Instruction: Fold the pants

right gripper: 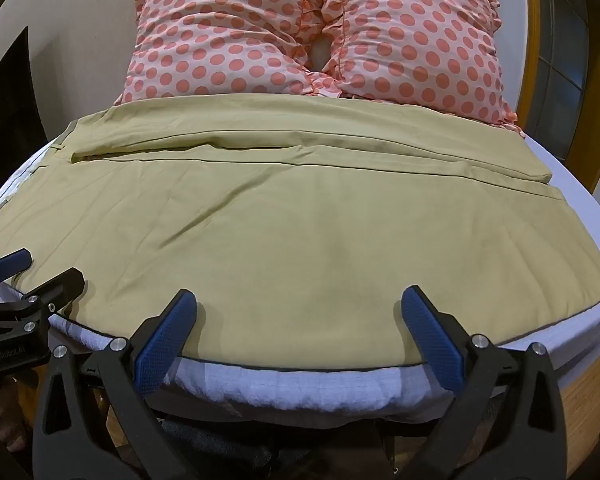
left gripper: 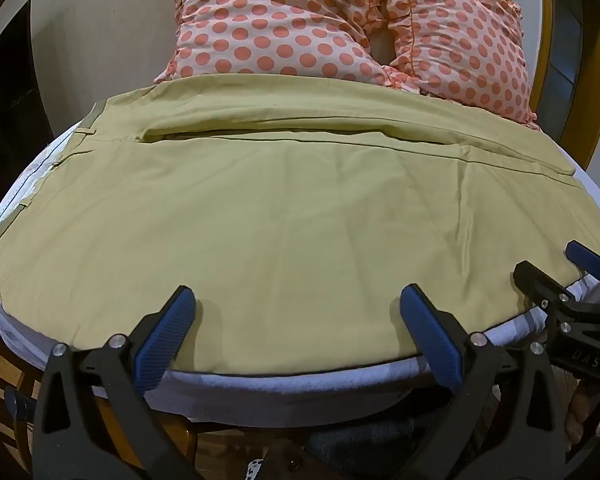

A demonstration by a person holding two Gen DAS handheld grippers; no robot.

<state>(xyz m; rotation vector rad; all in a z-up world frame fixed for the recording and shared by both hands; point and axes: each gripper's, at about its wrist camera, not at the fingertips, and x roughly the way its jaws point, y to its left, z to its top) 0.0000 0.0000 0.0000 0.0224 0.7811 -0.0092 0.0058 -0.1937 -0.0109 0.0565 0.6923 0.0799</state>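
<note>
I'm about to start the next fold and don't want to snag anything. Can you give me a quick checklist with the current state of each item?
1. Left tongs open: ok.
2. Right tongs open: ok.
3. Both tongs empty, no cloth pinched: ok.
4. Pants lying spread on the white sheet, near edge within reach of both tongs: ok.
5. Cloth smooth: not ok, shallow wrinkles across the near leg.
6. Pillows off the pants: cannot tell, the far edge meets them.
</note>
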